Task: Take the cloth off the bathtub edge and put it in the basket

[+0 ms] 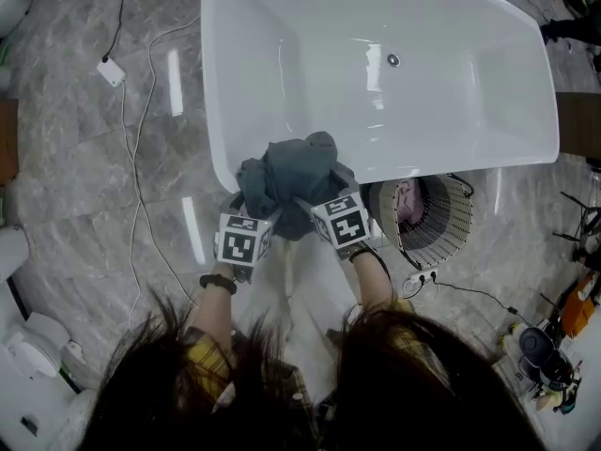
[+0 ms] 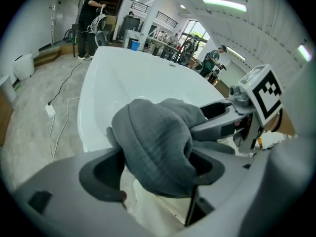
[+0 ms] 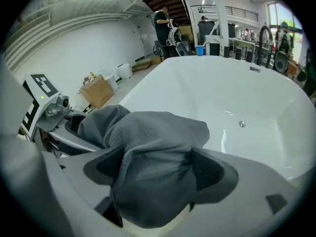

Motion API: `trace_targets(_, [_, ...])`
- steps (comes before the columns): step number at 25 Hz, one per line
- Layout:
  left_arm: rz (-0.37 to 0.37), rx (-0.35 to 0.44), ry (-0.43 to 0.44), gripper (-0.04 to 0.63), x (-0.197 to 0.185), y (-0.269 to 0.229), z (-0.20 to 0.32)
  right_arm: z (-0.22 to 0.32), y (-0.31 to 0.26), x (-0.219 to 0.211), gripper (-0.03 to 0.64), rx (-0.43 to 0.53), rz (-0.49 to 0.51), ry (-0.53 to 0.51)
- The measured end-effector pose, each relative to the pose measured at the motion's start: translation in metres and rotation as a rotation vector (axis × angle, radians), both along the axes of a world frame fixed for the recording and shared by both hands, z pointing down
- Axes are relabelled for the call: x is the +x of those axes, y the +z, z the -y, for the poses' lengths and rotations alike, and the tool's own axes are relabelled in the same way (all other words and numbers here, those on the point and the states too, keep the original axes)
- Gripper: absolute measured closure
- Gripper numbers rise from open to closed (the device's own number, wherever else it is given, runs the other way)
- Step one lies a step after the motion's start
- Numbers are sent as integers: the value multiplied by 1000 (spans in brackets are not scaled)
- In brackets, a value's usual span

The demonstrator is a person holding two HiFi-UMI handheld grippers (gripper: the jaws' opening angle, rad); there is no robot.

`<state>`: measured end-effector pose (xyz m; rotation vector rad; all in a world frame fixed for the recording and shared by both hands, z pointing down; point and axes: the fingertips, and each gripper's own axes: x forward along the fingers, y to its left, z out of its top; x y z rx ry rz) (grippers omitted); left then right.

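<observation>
A dark grey cloth (image 1: pixel 293 178) lies bunched on the near rim of the white bathtub (image 1: pixel 222 148). Both grippers are at it from the near side. My left gripper (image 1: pixel 255 207) has its jaws wide apart, and a fold of the cloth (image 2: pixel 158 147) sags between them without being pinched. My right gripper (image 1: pixel 317 201) is likewise wide, with the cloth (image 3: pixel 153 157) heaped between its jaws and draped over the left one. The round basket (image 1: pixel 458 222) stands on the floor just right of the grippers, against the tub, with something pinkish inside.
Cables (image 1: pixel 139 158) and a white adapter (image 1: pixel 110 71) lie on the marble floor left of the tub. A power strip (image 1: pixel 423 277) sits by the basket. White fixtures (image 1: pixel 28 346) stand at the lower left. People (image 2: pixel 91 19) work far behind the tub.
</observation>
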<state>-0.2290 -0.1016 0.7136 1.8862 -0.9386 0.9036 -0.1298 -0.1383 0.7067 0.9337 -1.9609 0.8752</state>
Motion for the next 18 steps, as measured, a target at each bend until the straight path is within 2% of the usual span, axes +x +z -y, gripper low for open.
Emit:
trace_targets(9, [37, 53, 86, 242, 11, 4, 7, 3, 2, 0, 197, 63, -35, 18])
trace_targets(13, [25, 37, 115, 269, 15, 4, 4, 2, 1, -2, 199, 50, -31, 0])
trace_targets(15, [11, 29, 126, 295, 19, 1, 5, 1, 0, -5, 224, 48, -25, -19])
trace_targets(17, [-2, 25, 126, 323, 22, 0, 6, 0, -1, -9, 290, 45, -22, -35])
trace_targets(18, [-8, 25, 120, 335, 22, 0, 6, 0, -2, -11, 302, 44, -18, -38])
